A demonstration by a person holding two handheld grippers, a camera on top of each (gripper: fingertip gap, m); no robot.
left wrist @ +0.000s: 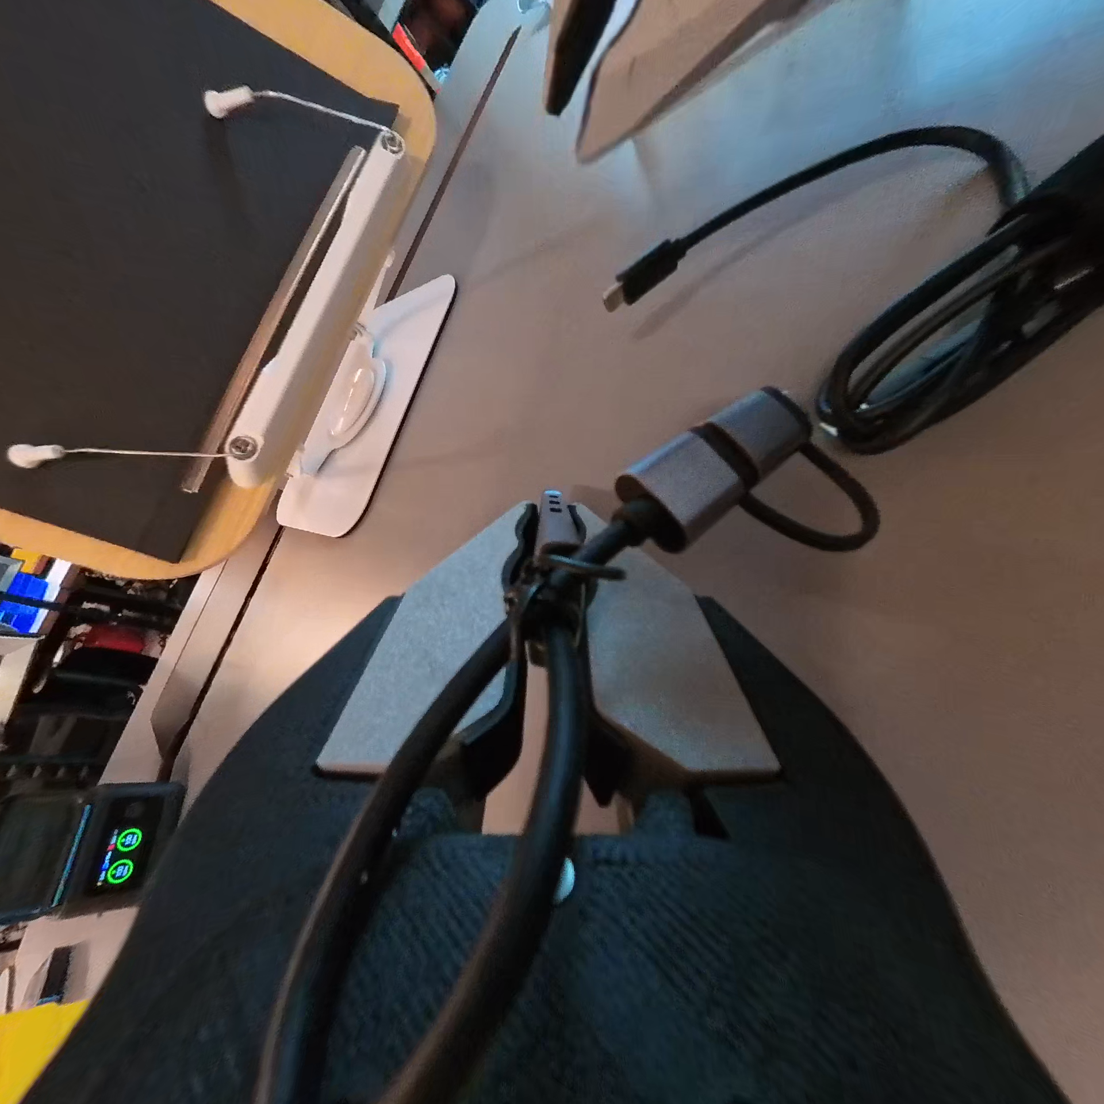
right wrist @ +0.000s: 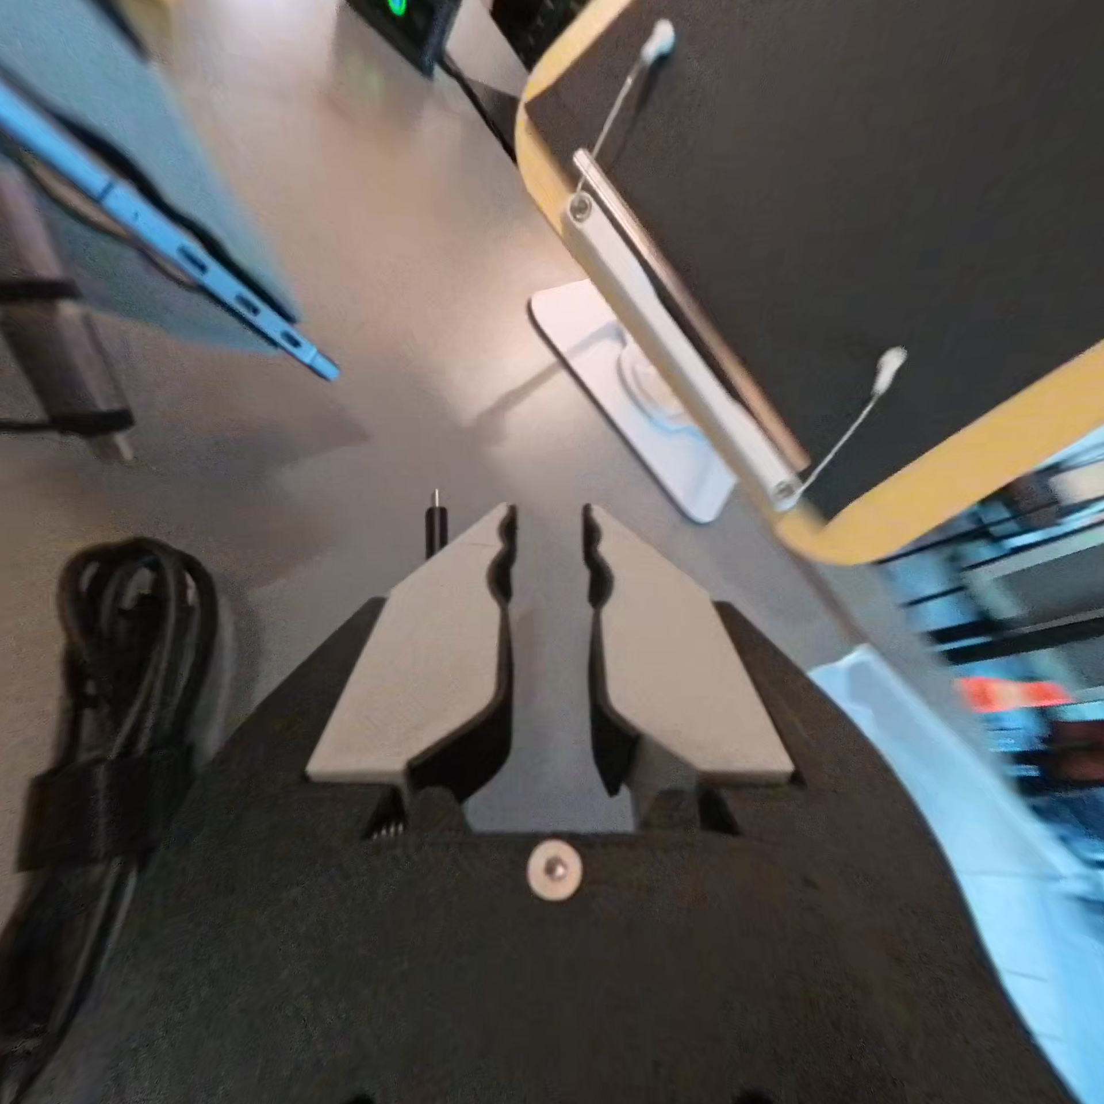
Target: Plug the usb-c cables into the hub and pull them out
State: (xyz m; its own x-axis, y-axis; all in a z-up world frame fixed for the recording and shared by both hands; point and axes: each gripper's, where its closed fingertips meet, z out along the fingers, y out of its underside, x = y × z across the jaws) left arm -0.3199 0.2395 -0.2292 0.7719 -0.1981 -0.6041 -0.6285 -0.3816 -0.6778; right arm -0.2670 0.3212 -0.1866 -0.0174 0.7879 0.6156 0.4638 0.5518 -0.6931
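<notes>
In the left wrist view my left gripper is shut on a thin grey hub held edge-on, small ports showing at its tip. A black cable loops back from it toward the camera. A grey double plug with a short black loop lies just beyond the fingertips. A loose black usb-c plug lies farther off, its cable running to a strapped black coil. My right gripper is open and empty above the table, with the black usb-c plug just left of its left fingertip.
A black board with a wooden rim on a white stand stands at the left; it also shows in the right wrist view. A laptop with side ports sits at the upper left. The black coil lies left of my right gripper.
</notes>
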